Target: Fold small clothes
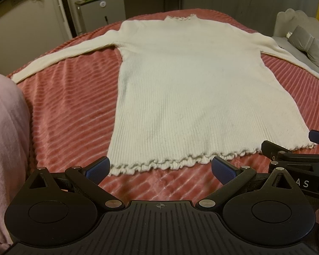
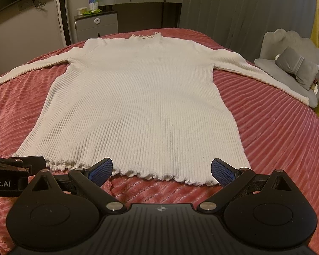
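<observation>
Both claws, the left claw [image 1: 161,169] and the right claw [image 2: 162,170], hover with fingers spread wide at the frilled hem of the white ribbed sweater [image 2: 136,106], spread flat with sleeves outstretched across the pink bed [image 2: 276,140], presumably for folding.

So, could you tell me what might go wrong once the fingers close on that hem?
1. Both grippers, left and right, are open at the sweater hem; fingers may pinch the ribbed blanket too.
2. The frilly hem is two layers; one may slip free.
3. Both sleeves lie spread wide and could drag or bunch.
</observation>
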`<move>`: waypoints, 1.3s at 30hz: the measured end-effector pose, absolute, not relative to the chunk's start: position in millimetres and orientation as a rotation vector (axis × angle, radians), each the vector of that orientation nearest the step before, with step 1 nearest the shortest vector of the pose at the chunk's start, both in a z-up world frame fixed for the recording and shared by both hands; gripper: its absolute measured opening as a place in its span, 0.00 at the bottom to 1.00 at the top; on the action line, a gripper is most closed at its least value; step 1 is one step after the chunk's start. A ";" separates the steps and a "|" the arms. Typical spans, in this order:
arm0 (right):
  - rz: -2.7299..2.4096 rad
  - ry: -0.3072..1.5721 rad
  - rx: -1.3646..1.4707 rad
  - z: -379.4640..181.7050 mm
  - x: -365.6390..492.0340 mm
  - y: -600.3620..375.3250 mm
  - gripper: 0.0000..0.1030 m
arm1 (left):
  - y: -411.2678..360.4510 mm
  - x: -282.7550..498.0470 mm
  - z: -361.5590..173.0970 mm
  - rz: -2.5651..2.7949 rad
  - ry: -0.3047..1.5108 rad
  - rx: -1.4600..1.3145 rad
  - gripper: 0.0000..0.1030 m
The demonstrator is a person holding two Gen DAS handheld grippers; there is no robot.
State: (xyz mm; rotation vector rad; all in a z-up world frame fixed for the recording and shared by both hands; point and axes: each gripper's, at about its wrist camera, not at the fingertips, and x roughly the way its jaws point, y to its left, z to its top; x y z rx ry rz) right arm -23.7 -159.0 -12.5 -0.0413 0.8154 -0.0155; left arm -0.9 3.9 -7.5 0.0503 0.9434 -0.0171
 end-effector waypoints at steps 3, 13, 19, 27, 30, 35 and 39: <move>-0.016 0.816 -0.040 -12.8 -23.7 -159.1 0.96 | 4.2 -0.8 -7.4 -0.019 0.944 0.047 1.00; -0.017 0.824 -0.030 -13.5 -23.3 -160.1 0.96 | 5.5 -0.1 -8.2 -0.016 0.947 0.048 1.00; -0.018 0.827 -0.026 -13.7 -22.5 -160.4 0.96 | 6.6 -0.1 -8.6 -0.016 0.948 0.047 1.00; -0.020 0.828 -0.022 -13.8 -22.3 -160.8 0.96 | 7.7 -0.1 -9.1 -0.014 0.951 0.047 1.00; -0.020 0.830 -0.018 -13.9 -22.2 -160.8 0.96 | 7.4 -0.3 -9.1 -0.015 0.951 0.048 1.00; -0.020 0.829 -0.019 -13.9 -22.3 -160.7 0.96 | 7.2 -0.9 -9.5 -0.015 0.952 0.051 1.00; -0.020 0.830 -0.017 -14.3 -21.9 -161.0 0.96 | 7.1 -0.9 -9.5 -0.014 0.952 0.052 1.00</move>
